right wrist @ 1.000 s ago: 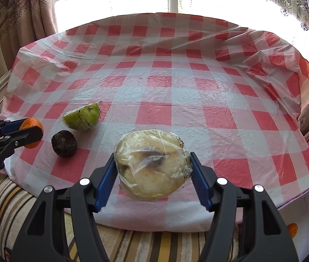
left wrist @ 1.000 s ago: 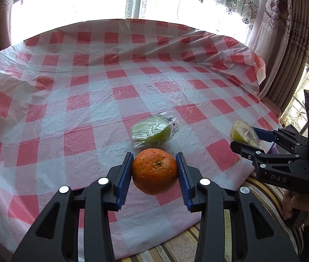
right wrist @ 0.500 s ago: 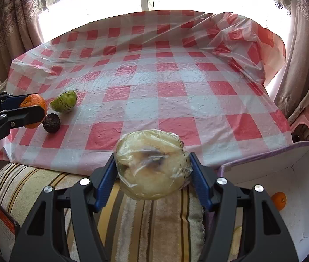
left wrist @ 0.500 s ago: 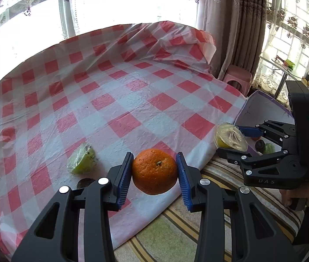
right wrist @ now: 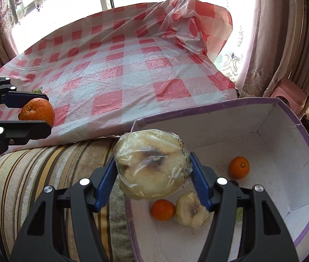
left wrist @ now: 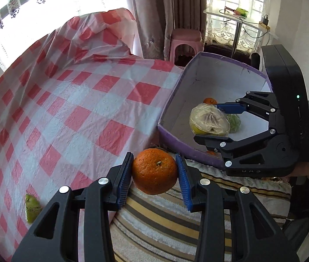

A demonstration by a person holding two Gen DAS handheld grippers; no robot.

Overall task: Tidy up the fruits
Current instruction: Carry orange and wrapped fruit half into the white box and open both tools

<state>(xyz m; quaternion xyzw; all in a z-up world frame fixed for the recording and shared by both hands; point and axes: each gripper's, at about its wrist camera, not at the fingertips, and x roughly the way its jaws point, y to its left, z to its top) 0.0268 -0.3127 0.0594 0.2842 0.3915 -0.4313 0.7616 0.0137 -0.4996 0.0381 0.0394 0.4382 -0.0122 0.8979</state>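
Note:
My left gripper (left wrist: 154, 176) is shut on an orange (left wrist: 155, 171) and hangs over the striped cushion (left wrist: 165, 222), just short of the purple-rimmed white box (left wrist: 172, 139). My right gripper (right wrist: 152, 174) is shut on a plastic-wrapped cut fruit half (right wrist: 152, 163), held over the near-left rim of that box (right wrist: 307, 135). Inside the box lie two oranges (right wrist: 162, 210) (right wrist: 238, 167) and another pale cut fruit half (right wrist: 191, 210). From the right wrist view the left gripper (right wrist: 35, 114) with its orange (right wrist: 37, 111) is at the far left.
A red-and-white checked plastic cloth (left wrist: 73, 109) covers the table to the left. A green wrapped fruit piece (left wrist: 31, 210) lies near its front edge. A pink stool (left wrist: 186, 42) and curtains (left wrist: 152, 17) stand behind the box, and a small white table (left wrist: 237, 19) is by the window.
Both grippers have swung right, off the checked table and toward the box, each still carrying its fruit. The left gripper has rolled. The box's inside has come into view.

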